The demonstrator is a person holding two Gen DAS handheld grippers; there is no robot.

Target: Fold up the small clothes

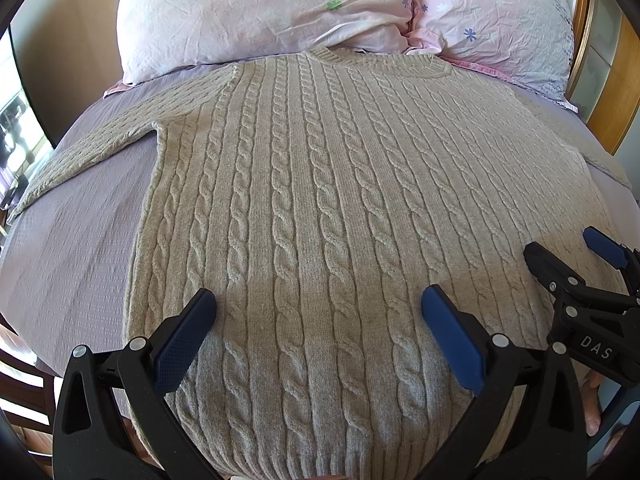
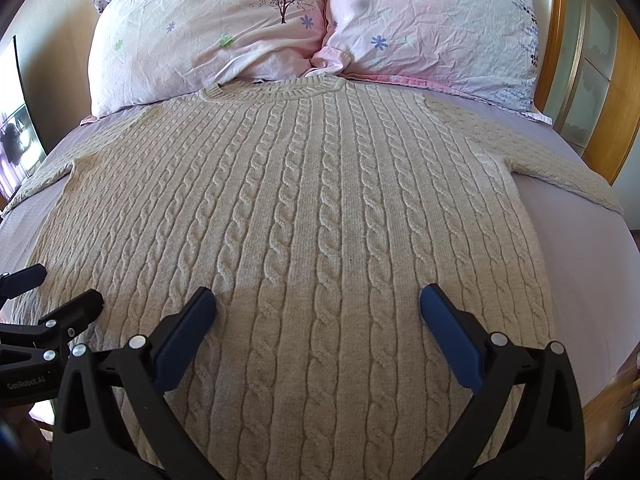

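Note:
A beige cable-knit sweater point(image 1: 320, 184) lies flat, front up, on the bed, collar toward the pillows and hem toward me; it also shows in the right wrist view point(image 2: 304, 208). Its sleeves spread out to the left point(image 1: 88, 148) and right point(image 2: 560, 172). My left gripper point(image 1: 319, 308) is open, hovering over the lower body of the sweater. My right gripper point(image 2: 318, 308) is open over the lower middle of the sweater and also shows at the right edge of the left wrist view point(image 1: 568, 252). Neither holds anything.
The sweater lies on a lilac bedsheet point(image 1: 68, 248). Two pink floral pillows point(image 1: 256, 12) point(image 2: 432, 28) lean at the head of the bed. A wooden headboard point(image 2: 600, 80) stands at the right. The bed's left edge drops toward a window area point(image 1: 16, 136).

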